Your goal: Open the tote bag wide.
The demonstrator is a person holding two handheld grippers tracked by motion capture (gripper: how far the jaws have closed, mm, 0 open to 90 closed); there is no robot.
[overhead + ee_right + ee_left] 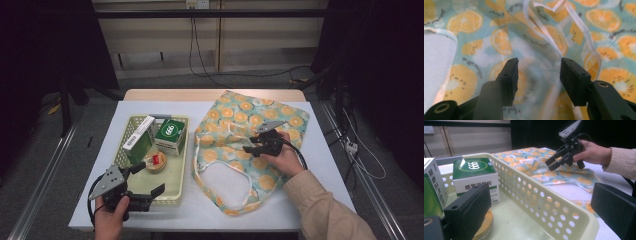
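Holding my left hand-held gripper (145,181) open at the lower left of the high view, I straddle the basket's (179,150) near rim. Mid-frame, right of it, my right hand-held gripper (248,143), jaws apart and empty, hovers over the orange-print bag (260,115) lying flat on the tabletop (325,165).

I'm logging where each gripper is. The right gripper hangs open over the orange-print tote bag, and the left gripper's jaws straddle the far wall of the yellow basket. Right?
Not quite. In the high view the left gripper straddles the basket's near wall, closest to the person, not the far one. The right gripper does hang open over the orange-print tote bag.
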